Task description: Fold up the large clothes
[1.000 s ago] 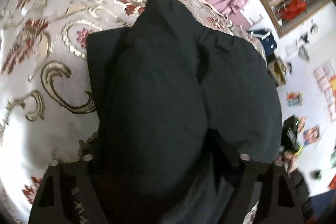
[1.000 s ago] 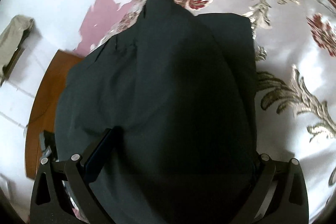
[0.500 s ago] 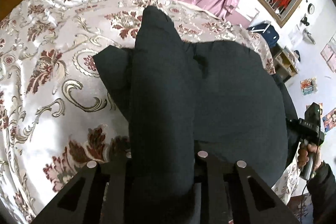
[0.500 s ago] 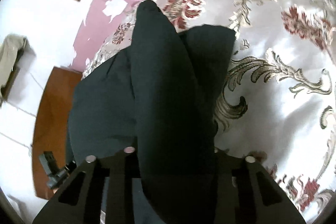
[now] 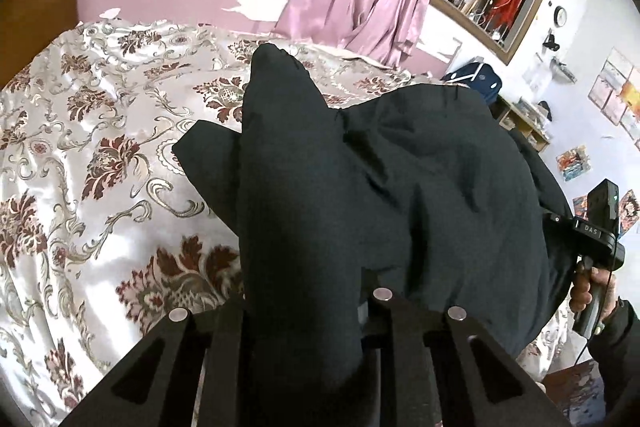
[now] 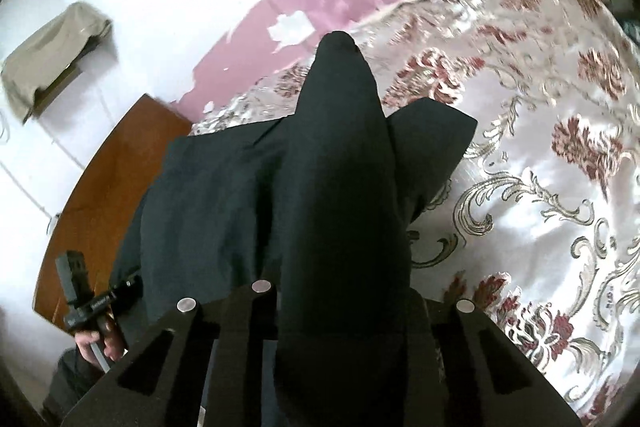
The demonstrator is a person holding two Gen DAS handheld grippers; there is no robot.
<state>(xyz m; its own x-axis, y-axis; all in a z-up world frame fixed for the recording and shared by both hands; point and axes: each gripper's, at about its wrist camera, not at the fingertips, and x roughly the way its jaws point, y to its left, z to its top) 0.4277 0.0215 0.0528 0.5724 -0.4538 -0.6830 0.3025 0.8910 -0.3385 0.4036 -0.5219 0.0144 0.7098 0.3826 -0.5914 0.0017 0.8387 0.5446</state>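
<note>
two grippers — left gripper (image 5: 304, 311) | right gripper (image 6: 340, 299) — dark garment (image 5: 400, 187) between jaws

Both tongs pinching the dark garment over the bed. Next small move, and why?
Probably carry both corners forward together. The left tongs and right tongs each clamp a bunch of the dark garment, whose far part lies on the floral bedspread, fold unfinished.

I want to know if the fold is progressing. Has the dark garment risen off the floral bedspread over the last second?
Yes. The dark garment has been lifted: against the floral bedspread, more bed and the pink wall now show beyond it.
</note>
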